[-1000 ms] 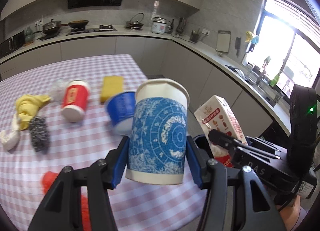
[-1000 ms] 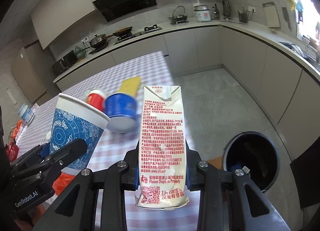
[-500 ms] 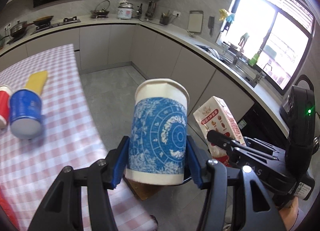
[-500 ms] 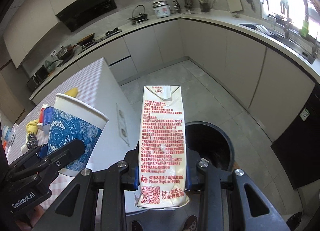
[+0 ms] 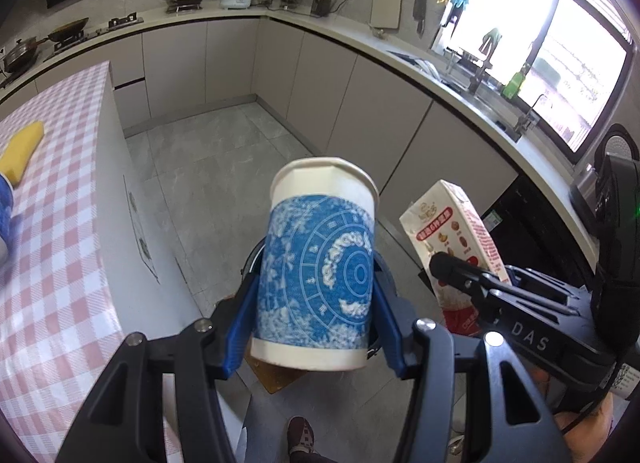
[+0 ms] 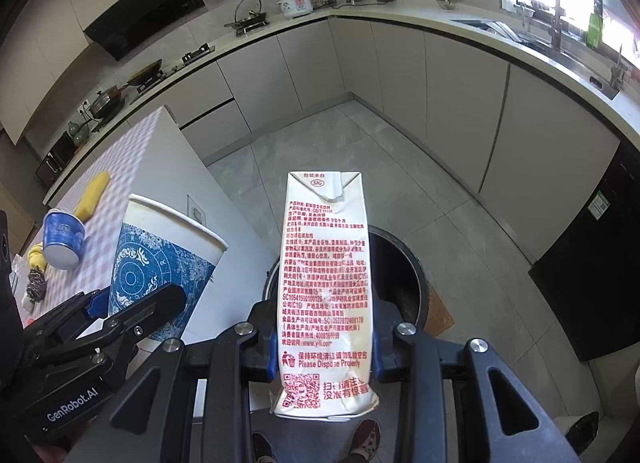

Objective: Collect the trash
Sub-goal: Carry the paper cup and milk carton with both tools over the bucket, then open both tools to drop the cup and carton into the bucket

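Note:
My left gripper (image 5: 314,319) is shut on a blue and white paper cup (image 5: 318,263), held upright between its blue pads. The cup (image 6: 160,259) also shows at the left of the right wrist view. My right gripper (image 6: 322,347) is shut on a white milk carton (image 6: 326,283) with red print, seen again as the carton (image 5: 452,247) in the left wrist view. Both hang over a round black trash bin (image 6: 400,275) on the floor, mostly hidden behind the carton and the cup.
The pink checked table (image 5: 48,247) lies to the left with a yellow sponge (image 5: 22,147), a blue cup (image 6: 62,237) on its side and a steel scourer (image 6: 36,283). Grey cabinets and a counter (image 5: 400,63) ring the tiled floor. A person's shoes (image 6: 368,439) show below.
Both grippers have swung off the table and out over the floor, sinking a little, with the cup and carton still gripped. The bin has come under them.

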`<state>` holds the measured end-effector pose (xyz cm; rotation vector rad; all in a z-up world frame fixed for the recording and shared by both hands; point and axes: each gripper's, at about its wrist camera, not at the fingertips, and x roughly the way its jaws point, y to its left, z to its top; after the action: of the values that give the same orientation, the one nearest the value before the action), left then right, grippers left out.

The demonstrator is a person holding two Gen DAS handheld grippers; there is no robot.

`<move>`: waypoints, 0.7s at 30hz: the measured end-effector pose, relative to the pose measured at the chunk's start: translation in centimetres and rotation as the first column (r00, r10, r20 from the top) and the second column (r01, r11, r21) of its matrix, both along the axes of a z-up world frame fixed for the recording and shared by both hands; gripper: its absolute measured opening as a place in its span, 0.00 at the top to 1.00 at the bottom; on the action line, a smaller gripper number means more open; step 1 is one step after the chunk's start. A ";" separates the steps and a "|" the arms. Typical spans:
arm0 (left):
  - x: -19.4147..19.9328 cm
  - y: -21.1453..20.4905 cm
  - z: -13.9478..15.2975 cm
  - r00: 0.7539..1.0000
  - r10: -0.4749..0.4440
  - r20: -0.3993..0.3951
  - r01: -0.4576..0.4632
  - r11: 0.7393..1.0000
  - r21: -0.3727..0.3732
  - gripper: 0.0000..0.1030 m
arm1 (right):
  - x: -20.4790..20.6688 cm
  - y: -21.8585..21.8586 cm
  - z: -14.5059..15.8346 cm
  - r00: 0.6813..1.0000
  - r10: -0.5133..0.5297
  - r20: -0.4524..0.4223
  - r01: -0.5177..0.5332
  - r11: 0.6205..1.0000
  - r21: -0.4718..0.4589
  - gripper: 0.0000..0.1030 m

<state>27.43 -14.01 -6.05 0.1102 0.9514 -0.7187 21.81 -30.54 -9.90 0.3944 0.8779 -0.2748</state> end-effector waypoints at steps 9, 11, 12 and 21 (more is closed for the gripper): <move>0.2 -2.5 -3.3 0.997 0.042 -0.060 -0.038 0.997 0.061 0.46 | 1.6 -2.1 -3.7 0.998 0.030 -0.061 -0.029 0.999 0.027 0.66; 0.4 -3.0 -4.2 0.996 0.056 -0.075 -0.051 0.996 0.070 0.46 | 2.2 -2.8 -4.4 0.996 0.043 -0.073 -0.040 0.999 0.030 0.66; 0.5 -3.3 -4.7 0.995 0.064 -0.081 -0.057 0.995 0.076 0.46 | 2.6 -3.2 -4.9 0.996 0.049 -0.080 -0.047 0.998 0.034 0.66; 1.7 -5.3 -8.9 0.976 0.139 -0.169 -0.122 0.987 0.109 0.40 | 6.0 -5.2 -9.5 0.981 0.134 -0.143 -0.126 0.990 0.057 0.62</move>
<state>29.18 -19.29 -14.99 0.0702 1.1525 -0.5669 27.83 -35.71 -19.38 0.3626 1.0516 -0.1636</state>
